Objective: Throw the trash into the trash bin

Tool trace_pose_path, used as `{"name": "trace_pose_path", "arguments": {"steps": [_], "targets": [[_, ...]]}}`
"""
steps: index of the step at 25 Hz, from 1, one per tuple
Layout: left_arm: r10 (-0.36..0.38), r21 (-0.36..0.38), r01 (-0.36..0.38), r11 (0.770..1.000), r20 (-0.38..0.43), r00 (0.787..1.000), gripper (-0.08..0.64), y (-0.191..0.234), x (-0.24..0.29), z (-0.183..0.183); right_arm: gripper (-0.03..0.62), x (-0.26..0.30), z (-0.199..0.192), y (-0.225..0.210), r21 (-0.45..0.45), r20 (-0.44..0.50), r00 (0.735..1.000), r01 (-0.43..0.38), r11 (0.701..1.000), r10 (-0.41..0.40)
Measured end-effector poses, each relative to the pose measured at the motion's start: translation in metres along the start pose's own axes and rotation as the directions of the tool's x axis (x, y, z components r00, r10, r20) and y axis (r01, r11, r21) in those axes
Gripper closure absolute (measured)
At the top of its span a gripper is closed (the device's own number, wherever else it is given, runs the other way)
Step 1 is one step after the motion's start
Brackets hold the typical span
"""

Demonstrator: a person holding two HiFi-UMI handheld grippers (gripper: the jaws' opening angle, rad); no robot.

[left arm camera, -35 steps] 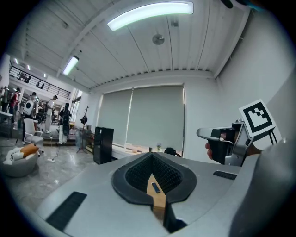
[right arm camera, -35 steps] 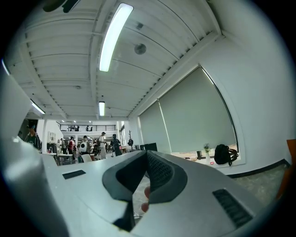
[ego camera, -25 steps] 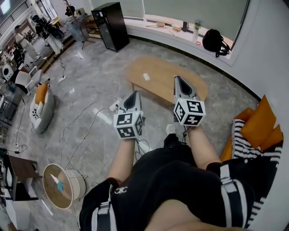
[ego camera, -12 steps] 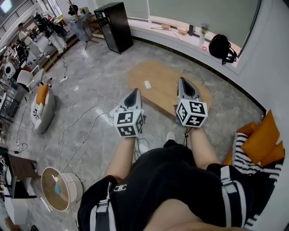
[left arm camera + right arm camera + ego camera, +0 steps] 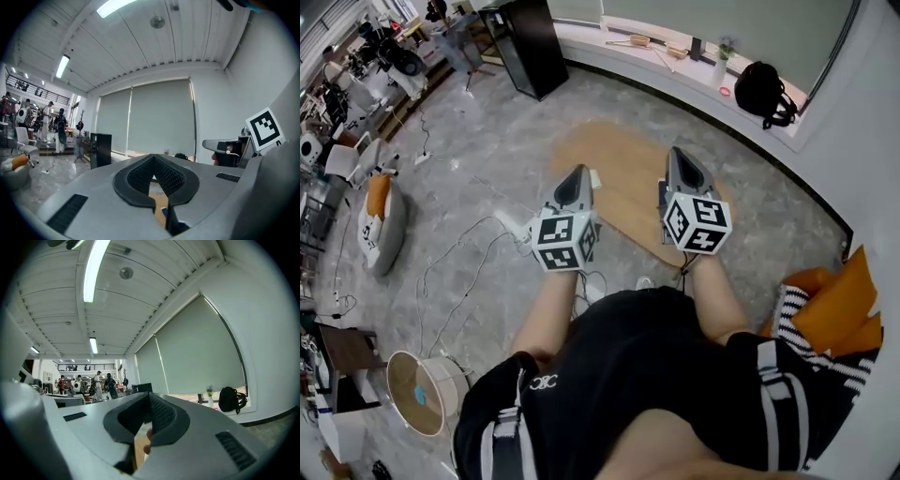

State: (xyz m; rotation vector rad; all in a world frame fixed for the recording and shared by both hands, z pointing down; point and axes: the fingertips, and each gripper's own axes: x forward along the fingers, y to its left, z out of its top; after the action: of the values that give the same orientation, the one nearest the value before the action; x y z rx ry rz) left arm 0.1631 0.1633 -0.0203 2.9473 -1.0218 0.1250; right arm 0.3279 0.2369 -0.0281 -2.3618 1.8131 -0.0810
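You hold left claw (image 5: 578, 174) and right claw (image 5: 676, 156) level out front, both pressed together, empty, likely because the white trash scrap (image 5: 594, 177) sits ungrabbed on the wooden bench (image 5: 630, 183).

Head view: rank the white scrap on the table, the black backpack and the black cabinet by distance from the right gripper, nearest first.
From the right gripper:
1. White scrap, on the wooden table, just to the gripper's left.
2. Black backpack, on the window ledge, ahead and to the right.
3. Black cabinet, across the floor, far left by the ledge's end.
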Motion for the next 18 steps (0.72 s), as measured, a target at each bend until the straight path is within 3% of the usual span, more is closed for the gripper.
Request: {"name": "trace_pose_path", "arguments": {"steps": [10, 18], "targets": [[0.013, -0.024, -0.013, 1.000, -0.037, 0.999, 0.548, 0.006, 0.106, -0.001, 0.580, 0.087, -0.008, -0.054, -0.018, -0.045, 0.999, -0.020, 1.000, 0.019], [0.007, -0.067, -0.014, 0.998, -0.098, 0.995, 0.548, 0.012, 0.147, -0.026, 0.580, 0.117, -0.029, -0.083, -0.037, -0.104, 0.994, 0.006, 0.999, -0.010]]}}
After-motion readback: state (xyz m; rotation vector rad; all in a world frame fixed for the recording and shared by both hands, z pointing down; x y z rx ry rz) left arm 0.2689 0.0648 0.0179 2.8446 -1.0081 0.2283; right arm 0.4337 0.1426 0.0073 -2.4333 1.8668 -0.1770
